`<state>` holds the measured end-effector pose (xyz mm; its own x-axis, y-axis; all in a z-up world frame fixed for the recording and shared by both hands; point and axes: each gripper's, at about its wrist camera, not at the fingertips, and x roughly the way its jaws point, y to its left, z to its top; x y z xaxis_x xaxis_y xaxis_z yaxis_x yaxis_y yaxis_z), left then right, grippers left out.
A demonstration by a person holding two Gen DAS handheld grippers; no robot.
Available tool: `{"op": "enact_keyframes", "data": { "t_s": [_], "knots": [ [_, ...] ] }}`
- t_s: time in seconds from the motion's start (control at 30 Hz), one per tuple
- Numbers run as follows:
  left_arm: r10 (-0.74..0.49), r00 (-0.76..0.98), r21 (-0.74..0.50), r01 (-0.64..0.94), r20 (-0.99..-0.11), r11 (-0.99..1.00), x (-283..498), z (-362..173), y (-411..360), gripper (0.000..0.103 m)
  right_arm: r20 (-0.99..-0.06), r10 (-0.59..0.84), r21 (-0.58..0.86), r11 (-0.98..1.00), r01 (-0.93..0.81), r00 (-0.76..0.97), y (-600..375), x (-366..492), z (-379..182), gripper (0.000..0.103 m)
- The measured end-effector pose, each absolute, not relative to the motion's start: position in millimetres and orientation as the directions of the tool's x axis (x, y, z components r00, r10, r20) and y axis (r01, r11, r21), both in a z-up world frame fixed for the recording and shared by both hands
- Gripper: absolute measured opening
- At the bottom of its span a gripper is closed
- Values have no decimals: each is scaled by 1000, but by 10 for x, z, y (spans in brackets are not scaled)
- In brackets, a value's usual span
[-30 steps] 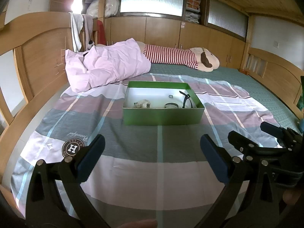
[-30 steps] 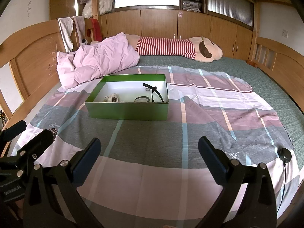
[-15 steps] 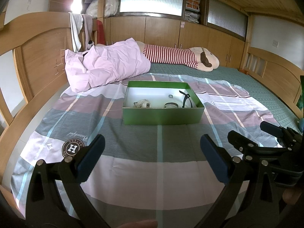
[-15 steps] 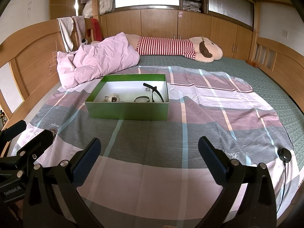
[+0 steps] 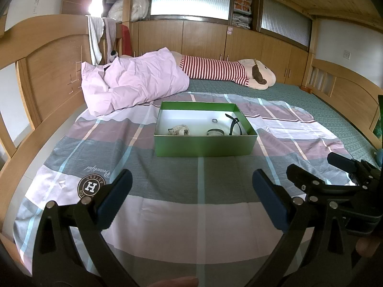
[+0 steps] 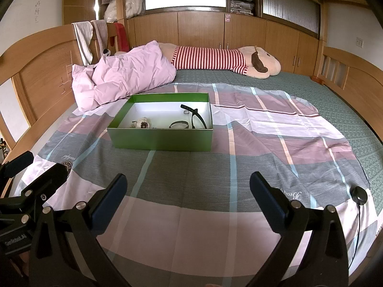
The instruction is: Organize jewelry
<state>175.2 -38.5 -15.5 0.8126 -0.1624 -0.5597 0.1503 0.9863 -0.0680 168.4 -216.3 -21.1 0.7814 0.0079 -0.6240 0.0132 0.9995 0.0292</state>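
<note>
A green box (image 5: 203,146) (image 6: 162,138) with a white inside stands on the striped bedsheet, well ahead of both grippers. In it lie a pale beaded piece (image 5: 178,130) (image 6: 141,124), a round bangle (image 5: 215,132) (image 6: 179,124), a small ring (image 5: 214,120) (image 6: 186,112) and a black strap-like piece (image 5: 234,124) (image 6: 196,117). My left gripper (image 5: 191,191) hangs open over the sheet near the bed's front edge, holding nothing. My right gripper (image 6: 188,191) is open too, also holding nothing. In the left wrist view the right gripper (image 5: 335,177) shows at the right.
A crumpled pink quilt (image 5: 134,83) and a long striped plush toy (image 5: 227,74) lie behind the box. Wooden bed rails (image 5: 36,71) run along both sides. A small black round device on a cable (image 6: 359,197) rests on the sheet at right.
</note>
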Motion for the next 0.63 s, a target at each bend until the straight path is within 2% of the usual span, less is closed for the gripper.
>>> {"op": "enact_keyframes", "data": {
  "t_s": [0.63],
  "knots": [
    [-166, 805, -71, 153, -570, 986, 1775, -184, -356, 99, -624, 8, 28, 1000, 13, 781, -2162, 1684, -212, 100]
  ]
}}
